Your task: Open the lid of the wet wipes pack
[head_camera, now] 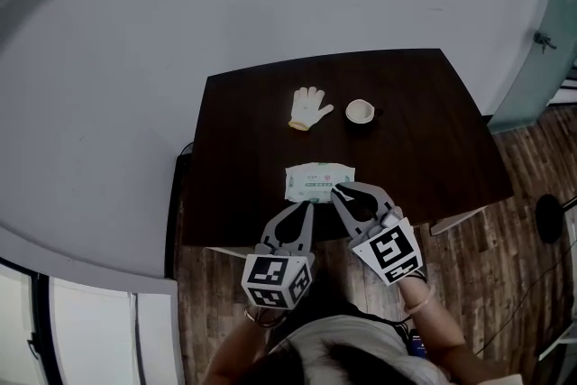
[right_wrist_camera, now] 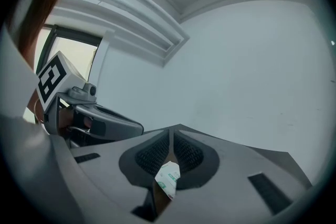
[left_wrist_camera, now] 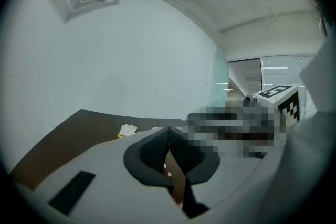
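Note:
The wet wipes pack (head_camera: 318, 181), white with green print, lies flat near the front edge of the dark table (head_camera: 433, 140). Its lid looks closed. My right gripper (head_camera: 336, 189) reaches its tips to the pack's near right corner; I cannot tell whether they touch it. In the right gripper view the pads (right_wrist_camera: 186, 152) stand a thin crack apart with nothing between them, and the pack (right_wrist_camera: 168, 180) shows below the gap. My left gripper (head_camera: 306, 206) hovers just short of the pack's near edge. Its tips (left_wrist_camera: 168, 131) meet, holding nothing.
A white glove (head_camera: 309, 108) and a small cup (head_camera: 360, 112) sit further back on the table. The table stands against a pale wall, with wooden floor to the right and below. The person's torso is close behind both grippers.

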A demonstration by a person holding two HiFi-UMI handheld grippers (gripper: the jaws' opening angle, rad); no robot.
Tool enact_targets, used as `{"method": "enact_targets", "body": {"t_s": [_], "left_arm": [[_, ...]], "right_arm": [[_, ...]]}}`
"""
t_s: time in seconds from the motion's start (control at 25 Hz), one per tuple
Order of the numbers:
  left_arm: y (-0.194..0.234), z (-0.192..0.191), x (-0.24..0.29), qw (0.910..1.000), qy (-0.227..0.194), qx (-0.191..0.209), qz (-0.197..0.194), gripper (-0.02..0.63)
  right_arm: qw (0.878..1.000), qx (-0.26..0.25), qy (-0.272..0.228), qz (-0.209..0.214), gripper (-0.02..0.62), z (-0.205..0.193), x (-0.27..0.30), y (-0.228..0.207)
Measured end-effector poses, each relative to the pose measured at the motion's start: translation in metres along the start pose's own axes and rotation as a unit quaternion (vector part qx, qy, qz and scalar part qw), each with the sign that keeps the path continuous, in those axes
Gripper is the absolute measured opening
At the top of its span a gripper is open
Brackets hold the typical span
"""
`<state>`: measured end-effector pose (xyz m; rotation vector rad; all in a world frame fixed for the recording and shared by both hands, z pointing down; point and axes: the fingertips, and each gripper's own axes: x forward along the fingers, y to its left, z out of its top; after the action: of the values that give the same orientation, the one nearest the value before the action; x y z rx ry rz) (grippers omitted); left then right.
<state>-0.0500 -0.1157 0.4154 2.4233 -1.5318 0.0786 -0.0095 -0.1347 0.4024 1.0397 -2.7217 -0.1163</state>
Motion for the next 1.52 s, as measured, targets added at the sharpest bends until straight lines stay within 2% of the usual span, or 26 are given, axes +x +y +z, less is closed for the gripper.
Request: {"method": "enact_targets", "body": {"t_s": [0.56, 0.8, 1.52], "left_arm": [[0.083, -0.060, 0.067, 0.9953, 0.078, -0.013, -0.056, 0.020], [0.111, -0.088, 0.084, 0.9927, 0.103, -0.031, -0.055, 0.020], [0.138, -0.145, 0.129, 0.9849, 0.161, -0.057, -0.027, 0.018]], "right_arm": [[0.995, -0.048, 0.087, 0.002, 0.073, -0.052, 0.110, -0.009], [0.987, -0.092, 0.128, 0.013, 0.090, -0.084, 0.136, -0.009], [0.965, -0.138, 0.203, 0.092, 0.114, -0.159, 0.171, -0.019]]}}
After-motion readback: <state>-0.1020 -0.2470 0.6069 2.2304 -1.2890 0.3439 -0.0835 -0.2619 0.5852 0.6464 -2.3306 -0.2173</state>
